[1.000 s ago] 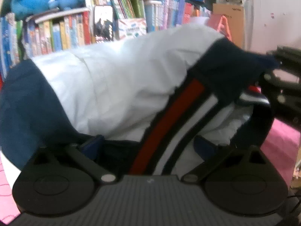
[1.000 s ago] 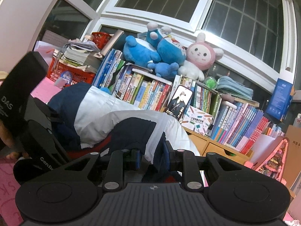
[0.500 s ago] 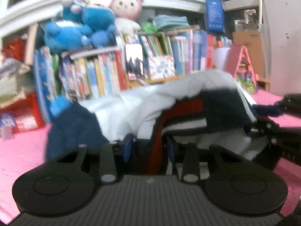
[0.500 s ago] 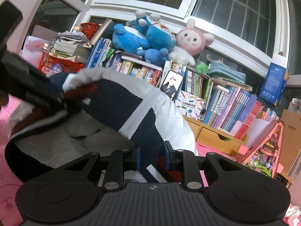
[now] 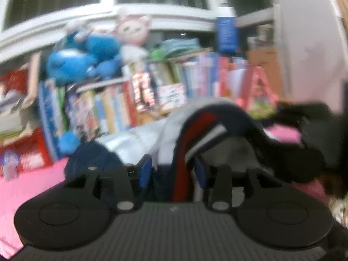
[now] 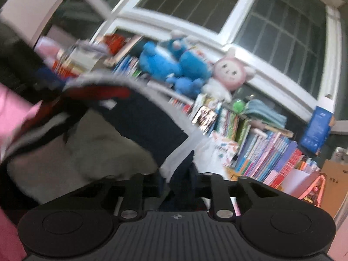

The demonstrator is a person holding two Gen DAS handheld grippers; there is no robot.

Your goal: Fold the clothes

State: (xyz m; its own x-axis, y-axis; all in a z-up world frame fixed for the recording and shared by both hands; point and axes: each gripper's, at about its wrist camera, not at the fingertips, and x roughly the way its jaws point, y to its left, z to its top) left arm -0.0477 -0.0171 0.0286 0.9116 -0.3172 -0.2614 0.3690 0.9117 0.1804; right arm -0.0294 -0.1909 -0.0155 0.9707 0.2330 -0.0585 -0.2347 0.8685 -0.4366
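A navy and white garment with a red stripe [image 5: 195, 134] hangs between both grippers above the pink surface [image 5: 28, 182]. My left gripper [image 5: 173, 171] is shut on its striped edge. My right gripper [image 6: 176, 180] is shut on another navy and white edge of the same garment [image 6: 148, 128]. The garment's pale inside faces the right wrist view. The right gripper's dark body [image 5: 308, 143] shows at the right of the left wrist view. Both views are blurred.
A bookshelf [image 6: 261, 152] full of books runs along the back under a window. Blue and pink plush toys [image 6: 184, 69] sit on top of it. A cardboard box [image 6: 335, 184] stands at the right. A red basket [image 5: 24, 152] sits at the left.
Both grippers have lifted the garment and tilted upward, so more window shows. The left gripper closed on the striped edge about a second ago. The garment arches higher now.
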